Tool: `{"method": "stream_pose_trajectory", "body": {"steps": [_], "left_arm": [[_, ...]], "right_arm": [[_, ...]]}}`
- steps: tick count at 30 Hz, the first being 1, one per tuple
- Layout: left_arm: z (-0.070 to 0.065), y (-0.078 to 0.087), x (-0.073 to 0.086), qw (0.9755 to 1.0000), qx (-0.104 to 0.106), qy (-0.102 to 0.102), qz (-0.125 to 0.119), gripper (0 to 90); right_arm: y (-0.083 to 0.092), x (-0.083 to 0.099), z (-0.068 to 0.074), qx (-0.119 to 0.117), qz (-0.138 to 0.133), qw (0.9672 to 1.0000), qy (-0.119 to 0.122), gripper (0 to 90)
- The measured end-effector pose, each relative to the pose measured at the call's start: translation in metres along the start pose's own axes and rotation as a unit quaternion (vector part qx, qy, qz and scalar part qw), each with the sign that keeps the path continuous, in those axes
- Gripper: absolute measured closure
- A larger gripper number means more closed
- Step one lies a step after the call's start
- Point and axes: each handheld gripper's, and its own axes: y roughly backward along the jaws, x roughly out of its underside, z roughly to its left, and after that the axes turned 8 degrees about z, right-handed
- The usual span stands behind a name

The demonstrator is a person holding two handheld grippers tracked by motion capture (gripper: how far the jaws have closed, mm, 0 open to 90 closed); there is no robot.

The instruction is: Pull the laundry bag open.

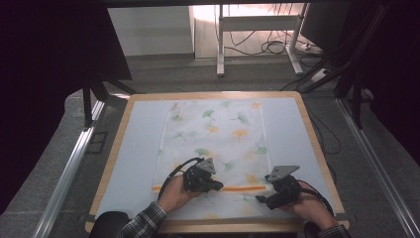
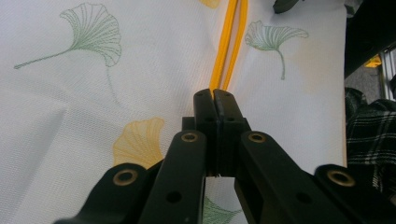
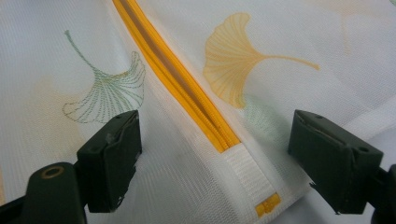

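On table, mesh bag lies lengthwise away, orange zipper crosswise; left gripper pinches zipper, right gripper spread

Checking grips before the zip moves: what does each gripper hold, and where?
Left gripper is shut at the orange zipper, probably on its hidden slider. Right gripper holds nothing.

Lab or office workroom: grey carpeted floor around the desk; behind the desk, a white metal frame with loose cables; aluminium rails beside the desk.

black claws, brass-looking screws, seemingly plaid sleeves.
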Motion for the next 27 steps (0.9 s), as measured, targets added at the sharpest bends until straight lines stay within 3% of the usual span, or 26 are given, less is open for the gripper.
{"method": "stream_pose_trajectory", "body": {"steps": [8,12,15,27], "left_arm": [[-0.001,0.006,0.007,0.9999,-0.006,0.01,-0.008,90.0],[0.0,0.011,0.014,0.9997,-0.018,0.013,0.006,90.0],[0.001,0.015,0.022,0.9994,-0.021,0.026,0.003,90.0],[0.0,0.027,0.036,0.9986,-0.037,0.037,0.004,90.0]], "right_arm": [[0.0,0.0,0.0,0.0,0.0,1.0,0.0,17.3],[0.0,0.0,0.0,0.0,0.0,1.0,0.0,17.3],[0.0,0.0,0.0,0.0,0.0,1.0,0.0,17.4],[0.0,0.0,0.0,0.0,-0.002,1.0,-0.001,17.4]]}}
